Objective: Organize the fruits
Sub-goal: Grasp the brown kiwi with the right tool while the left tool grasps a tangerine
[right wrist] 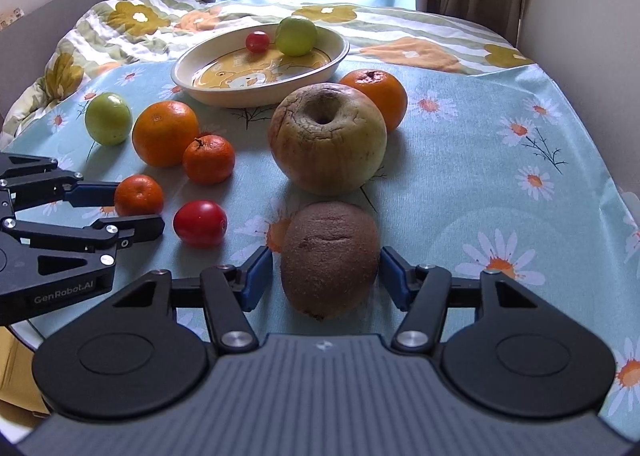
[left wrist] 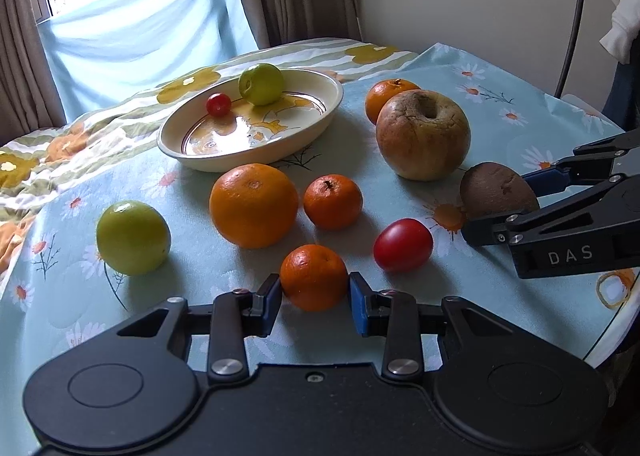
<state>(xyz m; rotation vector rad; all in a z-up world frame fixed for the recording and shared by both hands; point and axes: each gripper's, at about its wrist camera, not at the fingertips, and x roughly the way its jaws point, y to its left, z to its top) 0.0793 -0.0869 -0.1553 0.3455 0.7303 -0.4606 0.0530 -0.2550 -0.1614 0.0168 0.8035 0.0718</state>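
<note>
The left gripper (left wrist: 314, 294) is closed on a small orange mandarin (left wrist: 313, 277), both blue pads touching its sides while the fruit rests on the pale blue daisy-print tablecloth (left wrist: 500, 128). The right gripper (right wrist: 326, 276) straddles a brown fuzzy kiwi (right wrist: 330, 258); the right-hand pad sits at the skin, a narrow gap shows at the left-hand pad, so the jaws stand partly open with no firm grip evident. No earlier view is available for comparison. Taking the mandarin as centre in the left wrist view: a red oval tomato (left wrist: 403, 245) lies just beside at 2 o'clock, a second small mandarin (left wrist: 333, 201) at 12 o'clock, a large round orange (left wrist: 253, 205) at 11 o'clock, and a green round fruit (left wrist: 133, 237) well apart at 10 o'clock. A large wrinkled yellow-brown apple (left wrist: 423, 135) sits at 1 o'clock, with a third mandarin (left wrist: 387, 98) touching or just behind it. The cream oval ceramic dish (left wrist: 192, 160) lies farther off at 11 o'clock and contains a small red cherry tomato (left wrist: 219, 104) and a second green round fruit (left wrist: 261, 84), both near its far rim.
</note>
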